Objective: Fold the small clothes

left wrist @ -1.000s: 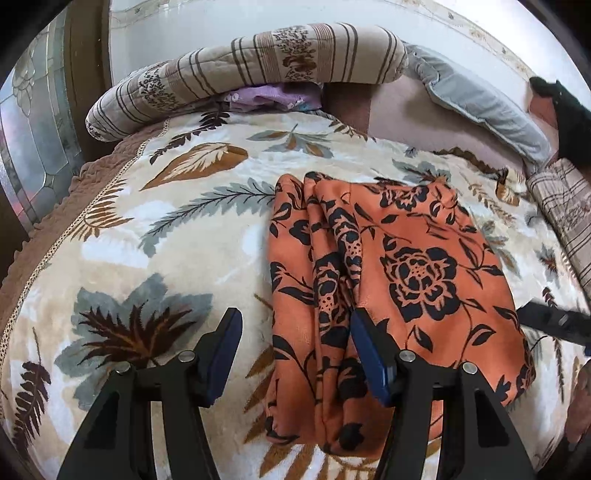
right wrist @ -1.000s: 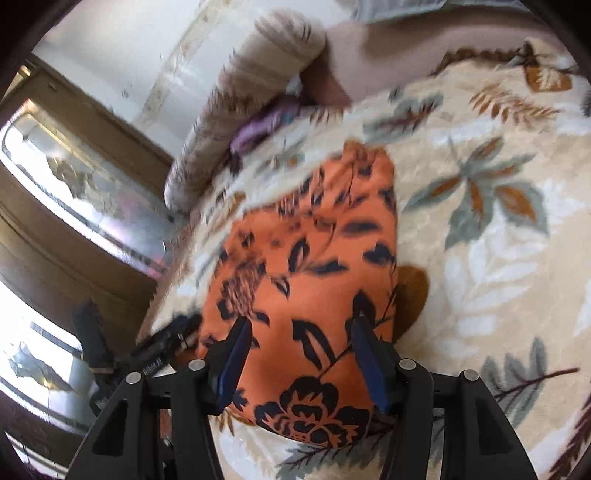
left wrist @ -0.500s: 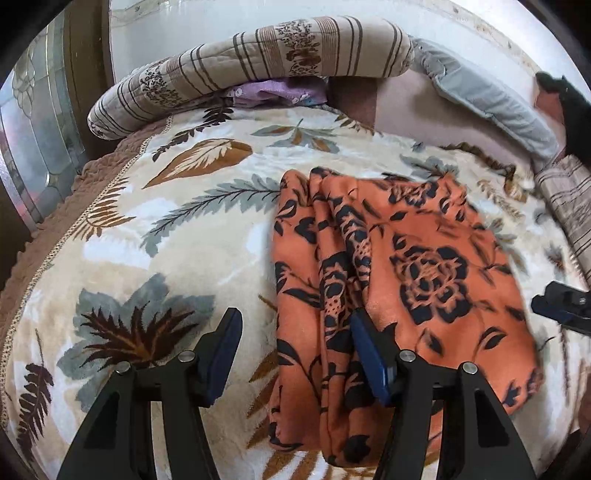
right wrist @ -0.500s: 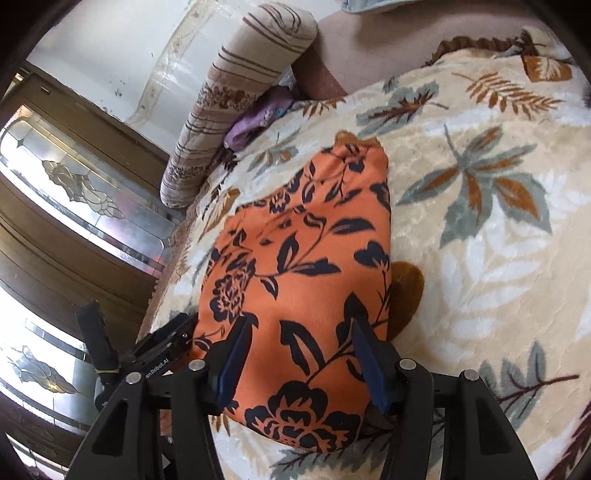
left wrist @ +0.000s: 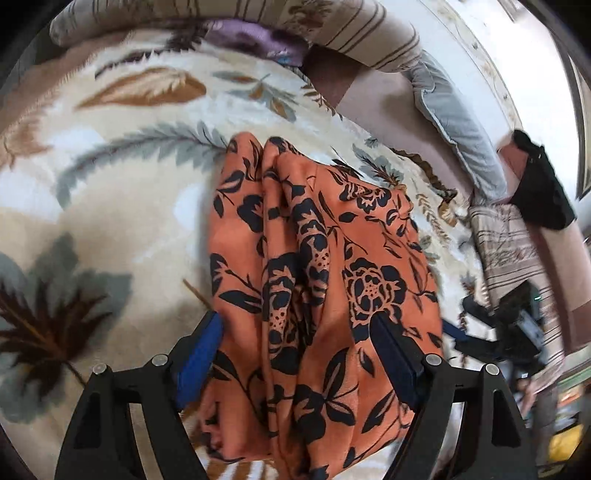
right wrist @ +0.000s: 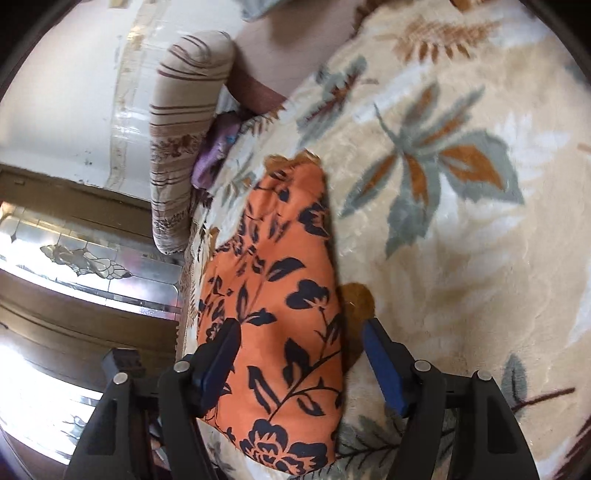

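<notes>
Garment: an orange floral-print garment (left wrist: 325, 280) lay part-folded on the leaf-patterned blanket (left wrist: 110, 206), its bunched pleats running away from the left gripper.
Left gripper: the left gripper (left wrist: 295, 328) stood spread over the near end of the garment; its jaws had just been opening. Cloth lay between them, but neither pad pressed on it.
Right gripper: the right gripper (right wrist: 299, 332) was also spread, its jaws having just been opening. The garment's right edge lay between the jaws; the right pad sat over bare blanket just beside that edge.
Surroundings: a striped bolster (left wrist: 351, 33) and a purple cloth (left wrist: 251, 37) lay far ahead of the left gripper, well apart from the garment.
Risk 1: judged likely, a closing left jaw could catch only the top pleat, because the layers were stacked loosely; the fold would then slide apart on lifting.
Risk 2: the right pad could pinch blanket pile together with the hem, dragging the bedding.
Risk 3: uneven lifting by the two grippers could skew the fold line.
Change from earlier frame: both jaw pairs stood wider than a second before. The left view had tilted downward and rolled, so the bolster sat nearer the top edge. The right view had closed in on the garment.
</notes>
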Available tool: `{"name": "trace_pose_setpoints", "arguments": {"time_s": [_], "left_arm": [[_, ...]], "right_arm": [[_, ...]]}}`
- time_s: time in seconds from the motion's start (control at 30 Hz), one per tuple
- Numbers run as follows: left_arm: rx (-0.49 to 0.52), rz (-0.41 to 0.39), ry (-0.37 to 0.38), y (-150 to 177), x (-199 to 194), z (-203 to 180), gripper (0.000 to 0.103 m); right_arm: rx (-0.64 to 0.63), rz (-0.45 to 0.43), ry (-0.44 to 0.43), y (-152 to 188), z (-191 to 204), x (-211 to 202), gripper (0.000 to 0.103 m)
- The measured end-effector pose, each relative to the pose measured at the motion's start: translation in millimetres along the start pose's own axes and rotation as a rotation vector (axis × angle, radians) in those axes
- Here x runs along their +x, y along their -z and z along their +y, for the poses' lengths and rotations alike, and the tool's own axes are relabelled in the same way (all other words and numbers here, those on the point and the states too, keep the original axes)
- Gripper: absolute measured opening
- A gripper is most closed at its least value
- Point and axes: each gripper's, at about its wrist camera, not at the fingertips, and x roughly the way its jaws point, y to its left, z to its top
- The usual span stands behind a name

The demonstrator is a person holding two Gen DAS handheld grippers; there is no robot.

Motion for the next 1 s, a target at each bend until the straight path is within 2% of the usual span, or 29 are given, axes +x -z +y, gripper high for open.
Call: {"name": "trace_pose_setpoints", "arguments": {"time_s": [0.17,0.23,0.3,0.37,0.53,0.6,0.7,0.77,0.8,0.83,0.87,0.93,1.0], "left_arm": [[-0.013,0.03,0.035,1.5,4.8,3.6,0.083],[-0.02,0.04,0.0,-0.1,6.2,8.2,0.083],[-0.039,0.033,-0.025,-3.4,2.9,15.7,0.083],[-0.047,0.018,-0.019,-4.2,-0.8,19.5,0.083],[-0.015,0.075,-0.025,-2.5,17.1,13.9,0.086],[0.035,0.073,-0.04,0.2,21.6,4.0,0.089],[0.043,0.073,0.021,4.3,26.7,-4.4,0.089],[0.055,0.056,0.03,6.3,26.2,-7.1,0.089],[0.06,0.048,0.037,6.8,25.5,-8.0,0.087],[0.061,0.043,0.039,6.8,25.2,-8.6,0.079],[0.067,0.036,0.033,6.7,25.0,-10.2,0.075],[0.083,0.025,0.012,7.0,22.3,-9.1,0.06],[0.095,0.01,0.007,7.1,20.1,-9.1,0.054]], "right_arm": [[-0.006,0.079,-0.002,-0.8,-1.0,28.9,0.072],[-0.022,0.099,-0.008,-1.7,0.2,41.2,0.073],[-0.039,0.096,-0.02,-3.5,2.0,46.4,0.074],[-0.045,0.094,-0.031,-5.2,2.5,49.3,0.074],[-0.049,0.088,-0.064,-7.5,3.0,53.3,0.075],[-0.059,0.082,-0.075,-7.2,5.0,54.8,0.074],[-0.089,0.066,-0.079,-5.0,10.0,57.5,0.075],[-0.117,0.053,-0.075,-2.0,14.9,60.9,0.075],[-0.13,0.045,-0.066,-0.3,17.5,63.1,0.074],[-0.144,0.035,-0.055,1.3,19.8,64.4,0.073],[-0.16,0.025,-0.041,3.2,22.8,65.5,0.072],[-0.177,0.016,-0.023,5.3,25.8,67.1,0.065],[-0.184,0.008,-0.011,6.7,27.3,67.3,0.056]]}}
